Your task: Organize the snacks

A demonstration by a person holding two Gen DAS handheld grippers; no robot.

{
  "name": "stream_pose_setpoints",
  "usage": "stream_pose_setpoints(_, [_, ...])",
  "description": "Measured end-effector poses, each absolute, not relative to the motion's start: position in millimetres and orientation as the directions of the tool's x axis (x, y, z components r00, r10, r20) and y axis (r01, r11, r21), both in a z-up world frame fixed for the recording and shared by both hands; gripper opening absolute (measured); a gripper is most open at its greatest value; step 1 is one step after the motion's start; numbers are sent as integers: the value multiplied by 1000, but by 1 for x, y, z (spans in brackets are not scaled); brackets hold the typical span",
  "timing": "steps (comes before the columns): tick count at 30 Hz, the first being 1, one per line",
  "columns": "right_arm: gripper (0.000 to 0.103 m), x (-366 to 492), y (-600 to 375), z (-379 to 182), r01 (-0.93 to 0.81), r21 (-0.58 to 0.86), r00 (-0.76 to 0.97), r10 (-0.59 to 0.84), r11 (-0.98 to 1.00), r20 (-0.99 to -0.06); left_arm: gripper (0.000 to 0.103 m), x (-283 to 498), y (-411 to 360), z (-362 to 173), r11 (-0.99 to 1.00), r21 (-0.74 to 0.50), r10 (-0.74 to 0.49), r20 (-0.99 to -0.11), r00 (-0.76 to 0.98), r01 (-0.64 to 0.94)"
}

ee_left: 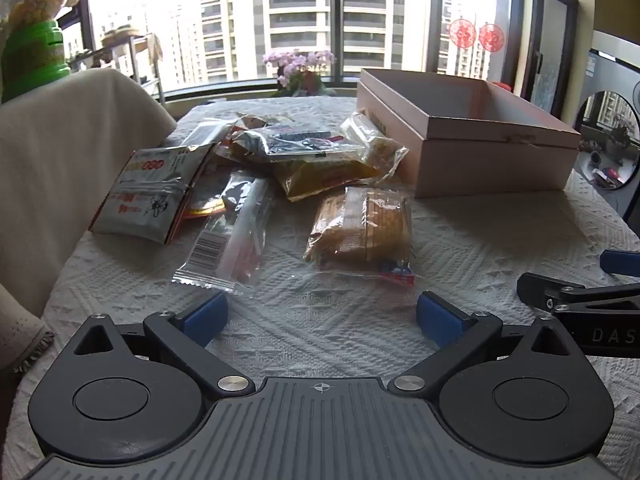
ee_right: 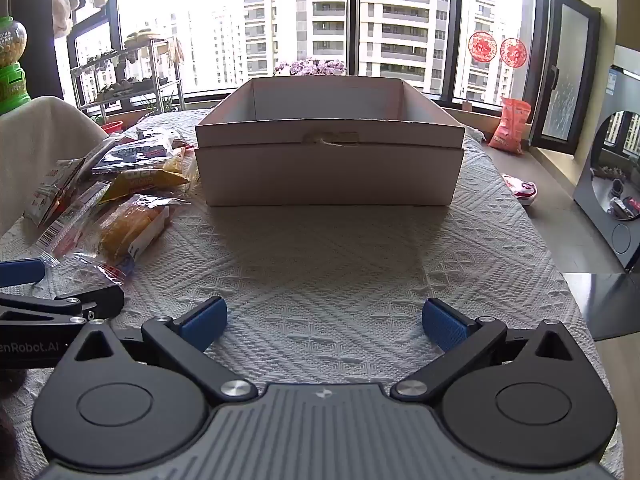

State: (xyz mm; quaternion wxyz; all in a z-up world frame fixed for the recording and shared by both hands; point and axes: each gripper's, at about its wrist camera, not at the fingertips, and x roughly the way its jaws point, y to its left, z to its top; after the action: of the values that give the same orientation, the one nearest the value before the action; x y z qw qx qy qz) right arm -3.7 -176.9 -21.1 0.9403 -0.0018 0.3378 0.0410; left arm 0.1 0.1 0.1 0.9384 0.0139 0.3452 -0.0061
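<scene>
A heap of snack packets lies on the white cloth: a clear bag of golden crackers [ee_left: 360, 224], a clear packet with a barcode [ee_left: 228, 244], a white sachet with red print [ee_left: 144, 196], and yellow and blue packets [ee_left: 316, 156] behind. An open pinkish cardboard box [ee_left: 468, 136] stands to their right; its inside looks empty in the right wrist view [ee_right: 328, 148]. My left gripper [ee_left: 322, 316] is open and empty, just short of the cracker bag. My right gripper [ee_right: 324, 320] is open and empty, facing the box. The cracker bag [ee_right: 132, 228] lies to its left.
A cloth-draped chair back [ee_left: 60, 168] stands at the table's left edge. An orange packet [ee_right: 514, 126] and a red-white packet [ee_right: 520, 190] sit right of the box. A green candy dispenser [ee_left: 32, 32], potted flowers [ee_left: 300, 68] and a round mirror [ee_right: 616, 176] stand around.
</scene>
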Motion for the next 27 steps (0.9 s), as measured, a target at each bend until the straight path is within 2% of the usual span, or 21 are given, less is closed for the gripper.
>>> stream_pose_setpoints(27, [103, -4, -177, -21, -78, 30, 773, 80, 996, -629, 103, 0, 0, 0, 1000, 23, -2, -644, 765, 21])
